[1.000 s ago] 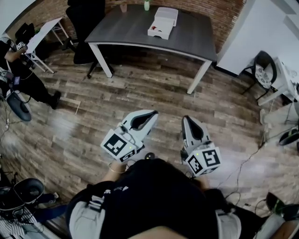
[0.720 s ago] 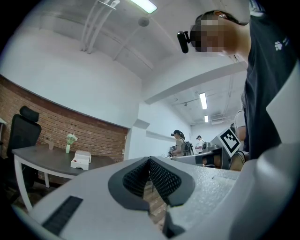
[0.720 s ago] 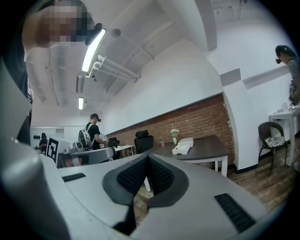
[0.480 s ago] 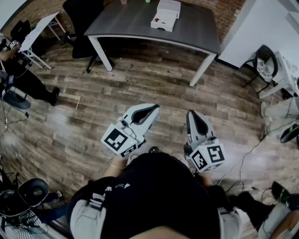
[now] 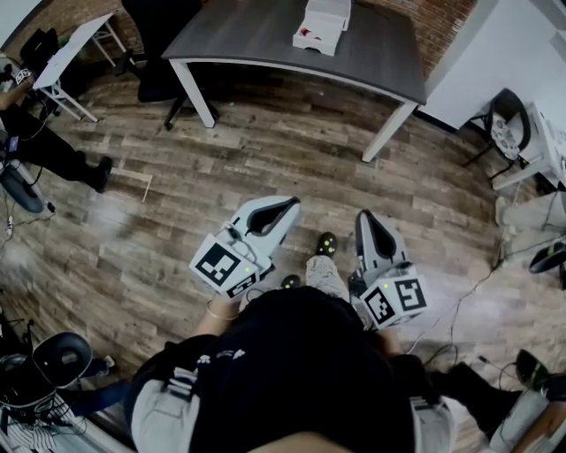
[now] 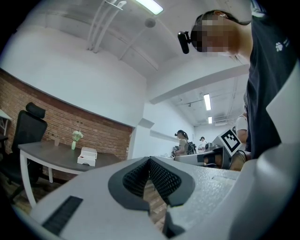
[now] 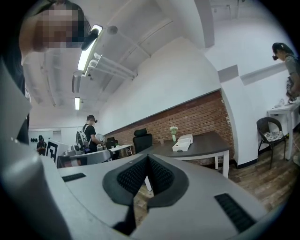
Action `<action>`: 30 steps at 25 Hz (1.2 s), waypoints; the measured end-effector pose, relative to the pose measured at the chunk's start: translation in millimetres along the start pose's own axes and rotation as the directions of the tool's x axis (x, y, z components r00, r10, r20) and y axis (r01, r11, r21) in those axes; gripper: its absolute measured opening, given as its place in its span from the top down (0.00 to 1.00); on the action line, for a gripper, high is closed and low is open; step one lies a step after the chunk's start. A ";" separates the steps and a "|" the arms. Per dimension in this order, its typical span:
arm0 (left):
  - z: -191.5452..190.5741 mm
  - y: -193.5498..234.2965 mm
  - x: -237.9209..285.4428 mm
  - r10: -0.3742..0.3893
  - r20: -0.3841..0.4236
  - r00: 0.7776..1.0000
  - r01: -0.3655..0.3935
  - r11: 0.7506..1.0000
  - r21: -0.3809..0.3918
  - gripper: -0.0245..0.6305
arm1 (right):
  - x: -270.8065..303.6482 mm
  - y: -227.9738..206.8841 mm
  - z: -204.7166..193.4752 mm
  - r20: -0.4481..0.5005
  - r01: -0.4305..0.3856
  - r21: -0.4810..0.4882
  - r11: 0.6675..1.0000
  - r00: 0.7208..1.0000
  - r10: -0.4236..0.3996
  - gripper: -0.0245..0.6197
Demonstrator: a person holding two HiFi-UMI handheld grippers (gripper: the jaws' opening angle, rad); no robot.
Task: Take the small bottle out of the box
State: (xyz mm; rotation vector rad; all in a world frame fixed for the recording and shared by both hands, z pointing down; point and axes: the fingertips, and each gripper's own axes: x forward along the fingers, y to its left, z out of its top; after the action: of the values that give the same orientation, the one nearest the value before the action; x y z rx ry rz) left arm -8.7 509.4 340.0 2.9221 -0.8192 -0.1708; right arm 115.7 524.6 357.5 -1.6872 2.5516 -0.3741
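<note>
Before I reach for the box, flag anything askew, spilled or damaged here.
Nothing stands out. The white box sits flat on the table, nothing spilled nearby. Left gripper and right gripper are shut, empty. Cables trail on the floor.

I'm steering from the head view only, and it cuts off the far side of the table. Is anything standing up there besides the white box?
Observer: Yes. In the right gripper view a small green vase with flowers stands on the table, just left of the white box.
Operator: Is the left gripper carrying anything?
Observer: No. In its own view the left gripper has its jaws together at the tips, with only floor showing behind them.
Operator: And the right one?
Observer: The right gripper is shut too, with nothing between its pads.
</note>
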 end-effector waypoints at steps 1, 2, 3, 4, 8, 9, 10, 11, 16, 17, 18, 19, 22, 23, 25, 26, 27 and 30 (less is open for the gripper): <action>-1.8 4.3 0.4 0.011 -0.004 1.000 -0.011 1.000 -0.004 0.96 | 5.8 -2.4 -2.0 -0.004 -0.007 0.005 1.000 1.000 0.007 0.96; -3.8 9.4 0.8 0.025 -0.008 1.000 -0.025 1.000 -0.008 0.96 | 12.4 -5.3 -4.5 -0.010 -0.014 0.007 1.000 1.000 0.014 0.96; -6.0 14.9 1.4 0.041 -0.012 0.999 -0.041 0.999 -0.009 0.96 | 19.4 -8.8 -7.3 -0.017 -0.021 0.009 1.000 1.000 0.021 0.96; -8.0 20.5 1.8 0.059 -0.016 0.998 -0.059 0.998 -0.008 0.96 | 26.5 -12.6 -9.6 -0.023 -0.030 0.012 0.999 0.999 0.030 0.96; -8.1 46.5 8.6 0.131 -0.025 0.991 -0.131 0.991 0.005 0.96 | 58.2 -29.5 -4.2 -0.020 -0.072 0.025 0.997 0.997 0.072 0.96; -6.2 53.4 12.5 0.147 -0.025 0.989 -0.147 0.989 0.010 0.96 | 67.1 -34.1 -0.5 -0.015 -0.083 0.024 0.996 0.996 0.083 0.96; -4.2 60.3 17.1 0.161 -0.023 0.987 -0.160 0.987 0.016 0.96 | 76.3 -39.0 3.0 -0.011 -0.093 0.024 0.995 0.996 0.093 0.96; -2.4 66.7 22.0 0.172 -0.021 0.985 -0.172 0.985 0.022 0.96 | 85.5 -44.0 6.0 -0.007 -0.102 0.024 0.994 0.995 0.103 0.96; 3.0 95.3 41.2 0.222 -0.012 0.975 -0.222 0.974 0.042 0.96 | 127.4 -64.2 15.3 -0.017 -0.147 0.028 0.989 0.989 0.148 0.96; 3.8 101.4 44.7 0.237 -0.010 0.971 -0.237 0.971 0.039 0.96 | 135.7 -67.8 17.8 -0.020 -0.158 0.026 0.987 0.987 0.158 0.96; 4.7 107.4 48.6 0.251 -0.009 0.968 -0.251 0.967 0.037 0.96 | 143.6 -71.9 20.8 -0.021 -0.168 0.024 0.986 0.986 0.168 0.96; 5.8 113.1 53.0 0.262 -0.006 0.965 -0.262 0.964 0.037 0.96 | 151.3 -76.3 24.1 -0.021 -0.177 0.022 0.984 0.984 0.178 0.96; 10.3 129.0 67.6 0.295 0.005 0.955 -0.295 0.955 0.038 0.96 | 173.0 -90.5 34.7 -0.019 -0.207 0.017 0.978 0.978 0.207 0.96; 11.2 134.3 72.8 0.308 0.006 0.951 -0.308 0.951 0.038 0.96 | 180.0 -95.6 37.9 -0.019 -0.218 0.014 0.976 0.976 0.218 0.96; 12.2 145.3 84.8 0.332 0.002 0.943 -0.332 0.943 0.038 0.96 | 193.9 -107.3 44.2 -0.018 -0.235 0.010 0.972 0.972 0.235 0.96; 12.9 150.5 91.7 0.341 0.001 0.940 -0.341 0.939 0.038 0.96 | 200.2 -114.0 47.5 -0.017 -0.240 0.011 0.971 0.971 0.240 0.96; 13.9 155.0 98.6 0.349 0.000 0.937 -0.348 0.937 0.039 0.96 | 205.9 -120.9 50.8 -0.017 -0.243 0.012 0.970 0.970 0.243 0.96; 16.4 167.3 117.9 0.372 0.001 0.928 -0.371 0.928 0.032 0.96 | 219.8 -141.7 56.6 -0.022 -0.249 0.021 0.968 0.968 0.249 0.96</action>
State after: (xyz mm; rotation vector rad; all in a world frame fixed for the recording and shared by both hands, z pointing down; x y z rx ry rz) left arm 3.7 304.5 335.8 2.7247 -1.3636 -0.1180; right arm 165.6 261.7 354.0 -1.3402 2.7238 -0.4005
